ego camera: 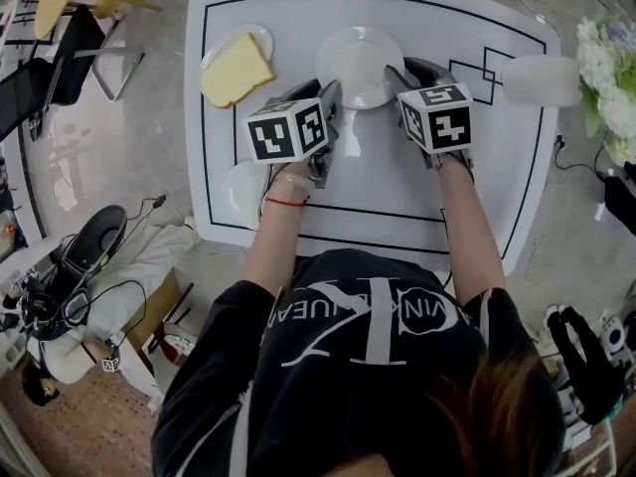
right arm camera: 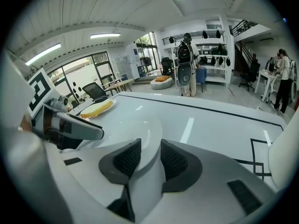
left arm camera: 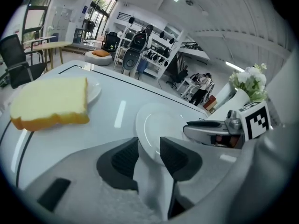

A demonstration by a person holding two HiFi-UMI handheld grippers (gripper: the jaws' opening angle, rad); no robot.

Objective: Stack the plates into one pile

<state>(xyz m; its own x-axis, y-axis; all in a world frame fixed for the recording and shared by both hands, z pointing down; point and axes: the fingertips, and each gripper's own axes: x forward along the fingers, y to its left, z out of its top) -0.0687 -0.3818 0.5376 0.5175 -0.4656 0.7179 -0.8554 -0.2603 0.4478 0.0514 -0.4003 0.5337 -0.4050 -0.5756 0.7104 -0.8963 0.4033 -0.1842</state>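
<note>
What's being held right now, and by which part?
The empty white plate: its rim sits between the jaws of the left gripper and right gripper, on opposite sides. Whether either pair clamps it cannot be told.

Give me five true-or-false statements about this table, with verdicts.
1. A slice of bread lies on the bread plate. True.
2. The left gripper and the right gripper each have the rim of the same empty plate between their jaws. True.
3. All plates already form one pile. False: they lie apart on the table, with a third plate beside the left forearm.
4. The vase of flowers stands at the person's left. False: it stands at the table's right edge.
5. The left gripper holds the bread. False: its jaws are at the empty plate.
</note>
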